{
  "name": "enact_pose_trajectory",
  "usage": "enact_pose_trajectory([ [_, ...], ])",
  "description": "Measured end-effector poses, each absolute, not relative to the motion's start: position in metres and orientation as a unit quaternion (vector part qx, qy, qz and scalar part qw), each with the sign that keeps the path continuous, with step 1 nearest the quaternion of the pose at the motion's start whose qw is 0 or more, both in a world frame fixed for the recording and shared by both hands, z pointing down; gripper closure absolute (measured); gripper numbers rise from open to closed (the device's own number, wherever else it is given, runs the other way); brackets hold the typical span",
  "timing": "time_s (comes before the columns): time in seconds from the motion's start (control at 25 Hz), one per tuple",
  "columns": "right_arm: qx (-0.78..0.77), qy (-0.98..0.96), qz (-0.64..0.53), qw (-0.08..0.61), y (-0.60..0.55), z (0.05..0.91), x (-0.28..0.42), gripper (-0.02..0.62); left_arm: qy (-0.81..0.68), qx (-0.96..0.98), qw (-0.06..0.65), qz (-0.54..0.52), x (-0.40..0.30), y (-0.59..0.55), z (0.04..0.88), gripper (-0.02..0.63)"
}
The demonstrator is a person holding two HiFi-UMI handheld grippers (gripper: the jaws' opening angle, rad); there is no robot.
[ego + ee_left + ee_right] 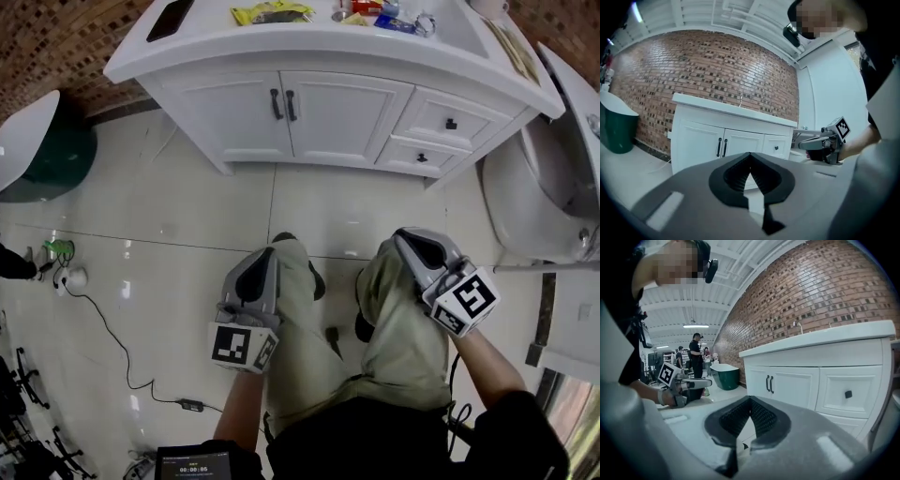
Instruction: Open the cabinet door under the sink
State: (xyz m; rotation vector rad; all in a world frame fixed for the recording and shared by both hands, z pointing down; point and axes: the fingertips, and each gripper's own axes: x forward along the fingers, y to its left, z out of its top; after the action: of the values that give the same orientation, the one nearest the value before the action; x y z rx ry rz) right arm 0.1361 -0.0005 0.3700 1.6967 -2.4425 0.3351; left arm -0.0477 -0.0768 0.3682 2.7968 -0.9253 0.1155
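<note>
Left claw and right claw hover clenched and empty, well apart from the white cabinet. Its two doors stand shut, handles untouched; approach, grasp and pull apparently all remain.

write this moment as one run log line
stage: pre-contact | left gripper: shut, empty | right gripper: shut, empty | cabinet doors: both closed | door handles: untouched
</note>
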Motion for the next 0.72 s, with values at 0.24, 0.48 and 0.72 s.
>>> enact_pose_trajectory([
  [0.24,0.541,-0.827,0.116,0.101,-0.015,0.375,0.129,0.604,-0.319,0.939,0.123,0.031,-0.041,-0.099,0.373,0.589],
  [0.48,0.541,-0.829,0.078,0.119,-0.025,0.371,0.129,0.604,-0.314,0.941,0.119,0.044,-0.017,-0.11,0.373,0.589],
  [0.72,0.538,-0.832,0.087,0.099,-0.057,0.384,0.155,0.604,-0.308,0.942,0.114,0.069,0.031,-0.127,0.384,0.589],
])
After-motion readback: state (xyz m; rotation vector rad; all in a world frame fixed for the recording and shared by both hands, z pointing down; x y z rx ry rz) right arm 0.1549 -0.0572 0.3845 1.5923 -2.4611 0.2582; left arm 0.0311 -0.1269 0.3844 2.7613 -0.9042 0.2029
